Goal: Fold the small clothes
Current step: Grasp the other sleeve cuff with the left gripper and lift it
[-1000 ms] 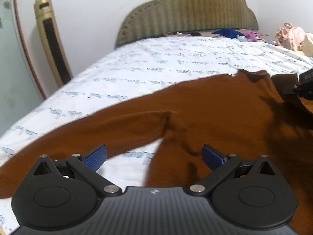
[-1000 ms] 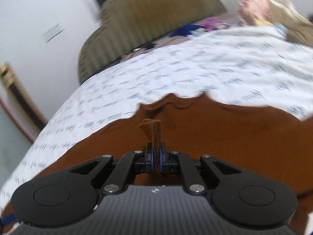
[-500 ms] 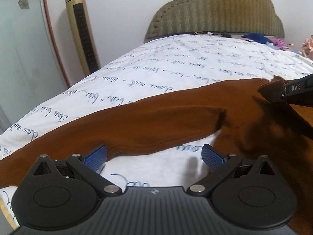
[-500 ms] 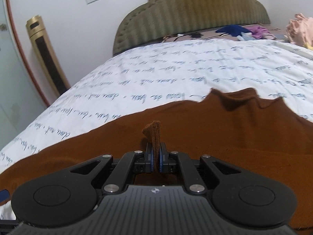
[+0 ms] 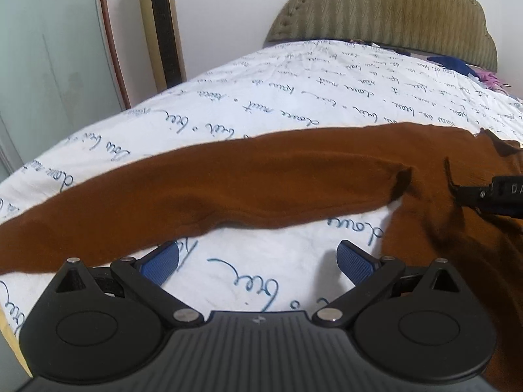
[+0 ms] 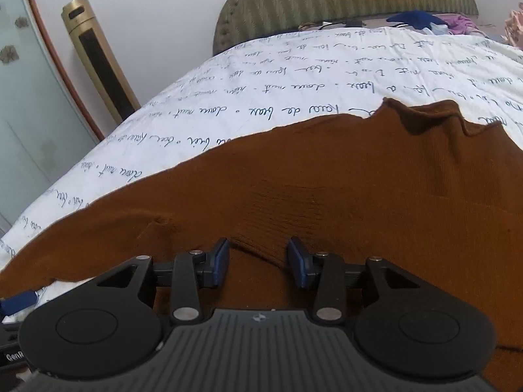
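Two tongs, left [image 5: 258,261] and right [image 6: 258,261], gape over one brown sweater [image 6: 327,189].

A sweater [image 5: 261,176] lies spread across the bed [image 5: 294,104], its sleeve reaching toward nine o'clock. The headboard [image 5: 385,9] stands behind at twelve o'clock, a tower fan [image 5: 161,26] at eleven beside the bed, loose clothes [image 6: 434,21] piled at one o'clock near the headboard.
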Demonstrator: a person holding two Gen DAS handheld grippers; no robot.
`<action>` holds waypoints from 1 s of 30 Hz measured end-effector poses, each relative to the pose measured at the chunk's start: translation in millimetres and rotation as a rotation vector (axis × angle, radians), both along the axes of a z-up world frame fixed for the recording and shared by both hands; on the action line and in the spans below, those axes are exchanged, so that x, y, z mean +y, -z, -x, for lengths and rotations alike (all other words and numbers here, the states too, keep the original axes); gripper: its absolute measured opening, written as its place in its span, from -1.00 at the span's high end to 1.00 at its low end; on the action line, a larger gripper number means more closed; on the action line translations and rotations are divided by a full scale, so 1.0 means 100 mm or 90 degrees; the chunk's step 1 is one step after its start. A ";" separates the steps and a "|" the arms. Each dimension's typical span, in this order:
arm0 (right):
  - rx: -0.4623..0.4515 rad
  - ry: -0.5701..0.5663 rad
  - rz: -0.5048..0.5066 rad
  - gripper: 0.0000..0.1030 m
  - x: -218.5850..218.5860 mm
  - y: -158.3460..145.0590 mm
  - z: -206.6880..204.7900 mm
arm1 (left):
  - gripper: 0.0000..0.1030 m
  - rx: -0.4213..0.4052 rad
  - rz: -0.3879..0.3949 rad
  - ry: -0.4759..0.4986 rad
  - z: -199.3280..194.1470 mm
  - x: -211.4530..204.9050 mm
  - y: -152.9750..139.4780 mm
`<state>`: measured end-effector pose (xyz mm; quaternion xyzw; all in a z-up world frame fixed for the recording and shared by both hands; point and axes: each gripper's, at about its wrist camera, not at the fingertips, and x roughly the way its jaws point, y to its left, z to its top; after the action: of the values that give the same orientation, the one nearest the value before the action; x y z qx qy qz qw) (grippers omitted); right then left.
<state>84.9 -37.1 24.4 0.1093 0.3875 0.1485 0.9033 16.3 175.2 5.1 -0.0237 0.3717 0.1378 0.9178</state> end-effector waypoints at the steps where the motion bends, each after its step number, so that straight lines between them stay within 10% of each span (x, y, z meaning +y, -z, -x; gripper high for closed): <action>1: -0.006 0.003 -0.017 0.15 -0.01 -0.06 0.06 | -1.00 -0.002 -0.003 -0.003 0.01 0.00 -0.01; 5: -0.065 -0.027 -0.042 -0.32 -0.03 -0.27 0.33 | -1.00 -0.007 0.000 -0.046 0.05 0.18 -0.04; 15: -0.119 -0.053 -0.006 -0.48 0.01 -0.42 0.78 | -1.00 -0.023 0.113 -0.195 0.40 0.96 0.03; 30: -0.139 -0.020 -0.015 -0.61 -0.08 -0.48 0.92 | -0.99 -0.271 0.472 -0.468 0.80 2.03 0.09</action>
<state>-7.1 -44.9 72.0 0.0975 0.2869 0.1782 0.9362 -63.6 378.4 -3.8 -0.4996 0.1694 0.3011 0.7944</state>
